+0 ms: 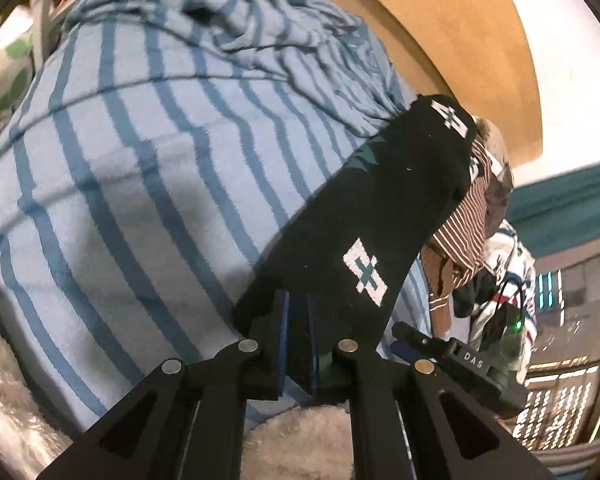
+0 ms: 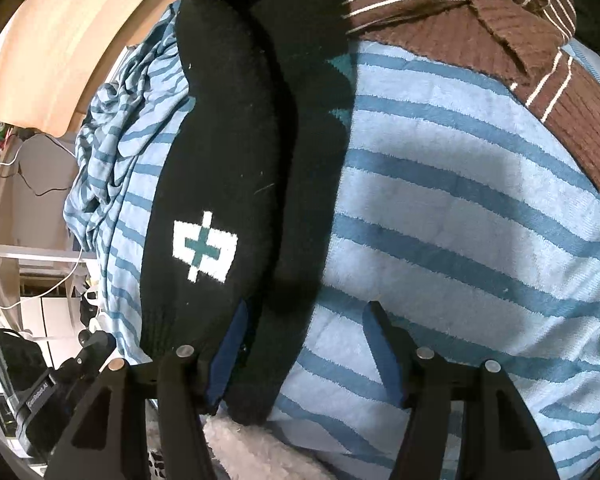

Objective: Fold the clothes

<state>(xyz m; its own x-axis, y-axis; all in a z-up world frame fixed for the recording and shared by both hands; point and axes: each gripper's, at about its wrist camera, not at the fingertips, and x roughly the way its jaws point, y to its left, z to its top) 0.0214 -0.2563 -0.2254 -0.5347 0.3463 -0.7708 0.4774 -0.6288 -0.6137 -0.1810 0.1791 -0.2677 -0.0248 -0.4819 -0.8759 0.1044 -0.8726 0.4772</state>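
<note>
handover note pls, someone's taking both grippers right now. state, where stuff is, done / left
Left gripper: shut on the near end of the black knit piece.
Right gripper: open, jaws astride the same piece's edge, not pinching.
Black knit piece lies lengthwise over the blue striped garment; brown striped shirt overlaps that garment's far corner.
Done: no finished fold visible.
Left: fold the black piece, then likely the blue and brown ones.

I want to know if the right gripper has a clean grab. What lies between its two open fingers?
In the right wrist view, the right gripper stands open: between its fingers lie the black sock's cuff edge, by the left finger, and bare blue-striped cloth.
</note>
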